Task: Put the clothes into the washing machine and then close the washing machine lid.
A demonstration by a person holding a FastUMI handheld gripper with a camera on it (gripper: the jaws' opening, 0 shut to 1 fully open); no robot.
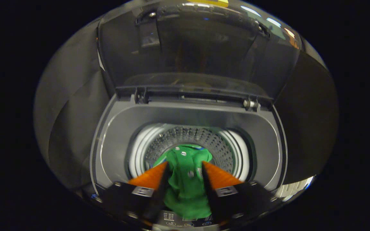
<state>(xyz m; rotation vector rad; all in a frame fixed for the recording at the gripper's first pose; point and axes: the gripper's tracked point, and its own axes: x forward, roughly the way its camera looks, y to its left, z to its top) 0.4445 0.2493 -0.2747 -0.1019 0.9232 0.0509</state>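
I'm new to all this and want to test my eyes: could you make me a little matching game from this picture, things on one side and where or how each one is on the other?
Things:
1. green garment
2. washing machine lid
3. drum
4. gripper

States:
A. standing raised behind the opening
B. lying between the fingers, reaching down into the drum
C. perforated metal wall, ringed in white
D. fingers spread, held over the opening

Pairs: 1-B, 2-A, 3-C, 4-D

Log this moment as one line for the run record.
tool: open, fingers either side of green garment | garment: hanging into drum | lid: up | next: close lid
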